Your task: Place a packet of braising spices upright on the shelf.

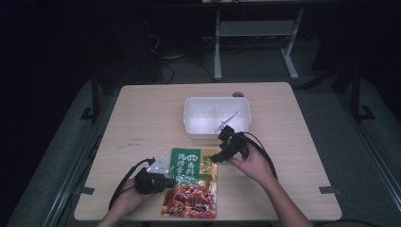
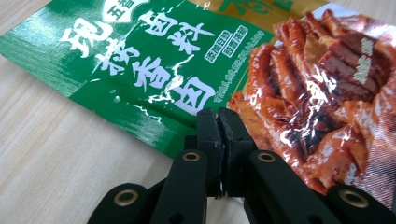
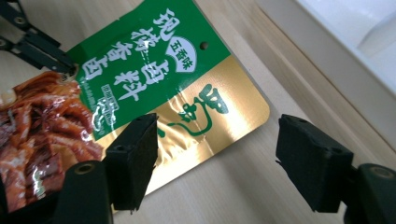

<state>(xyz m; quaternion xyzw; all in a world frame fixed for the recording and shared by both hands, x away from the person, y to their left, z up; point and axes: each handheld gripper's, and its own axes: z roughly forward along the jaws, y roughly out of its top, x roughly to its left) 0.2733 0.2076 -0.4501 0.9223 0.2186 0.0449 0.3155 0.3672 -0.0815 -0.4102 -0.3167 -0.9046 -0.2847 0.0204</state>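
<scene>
The flat, shiny green, gold and red food packet (image 1: pixel 192 183) lies on the pale wooden table (image 1: pixel 142 118), its left edge pinched tight by the left gripper (image 2: pixel 217 122). The right gripper (image 3: pixel 217 161) is wide open over the gold corner, which should be bitten deep before lifting.

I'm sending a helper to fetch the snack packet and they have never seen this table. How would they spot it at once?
On the pale wooden table, look just in front of the white plastic tub, toward the person's edge. The packet lies flat there between the two black grippers. It is the one glossy pouch: green and gold at the top with white characters, reddish-brown meat pictured below.
</scene>
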